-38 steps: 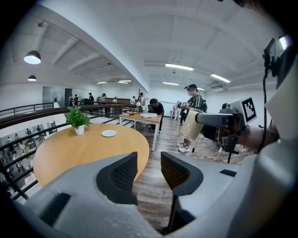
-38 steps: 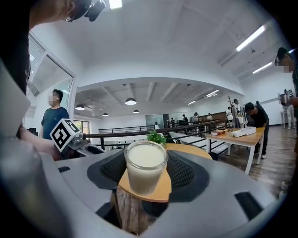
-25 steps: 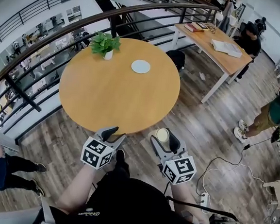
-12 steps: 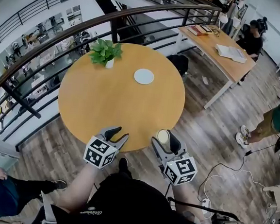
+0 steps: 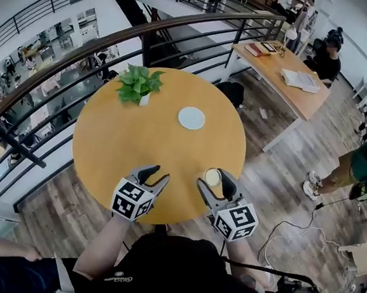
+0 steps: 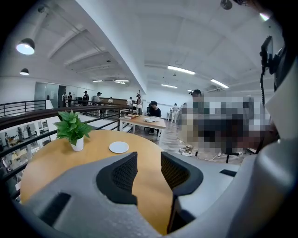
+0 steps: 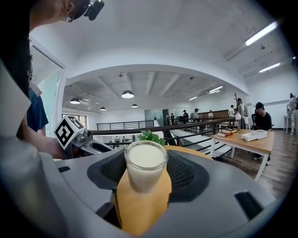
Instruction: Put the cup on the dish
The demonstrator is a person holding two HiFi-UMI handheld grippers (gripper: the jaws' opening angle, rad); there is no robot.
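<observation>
A clear cup (image 5: pixel 213 176) of milky white liquid stands upright between the jaws of my right gripper (image 5: pixel 214 180), which is shut on it just above the near edge of the round wooden table (image 5: pixel 126 144). In the right gripper view the cup (image 7: pixel 146 165) fills the gap of that gripper (image 7: pixel 146 173). The white dish (image 5: pixel 192 118) lies flat on the table's far half, well ahead of the cup; the left gripper view also shows the dish (image 6: pixel 119 147). My left gripper (image 5: pixel 155 173) hovers open over the near table edge, and the left gripper (image 6: pixel 149 160) holds nothing.
A potted green plant (image 5: pixel 138 83) stands at the table's far left, left of the dish. A metal railing (image 5: pixel 84 44) curves behind the table. A long desk (image 5: pixel 286 69) with books stands at the back right, with a seated person (image 5: pixel 329 53) and another person (image 5: pixel 361 158) standing nearby.
The whole view has moved forward: the table now lies nearer and both grippers have come over its near edge. The cup stays held in the right gripper.
</observation>
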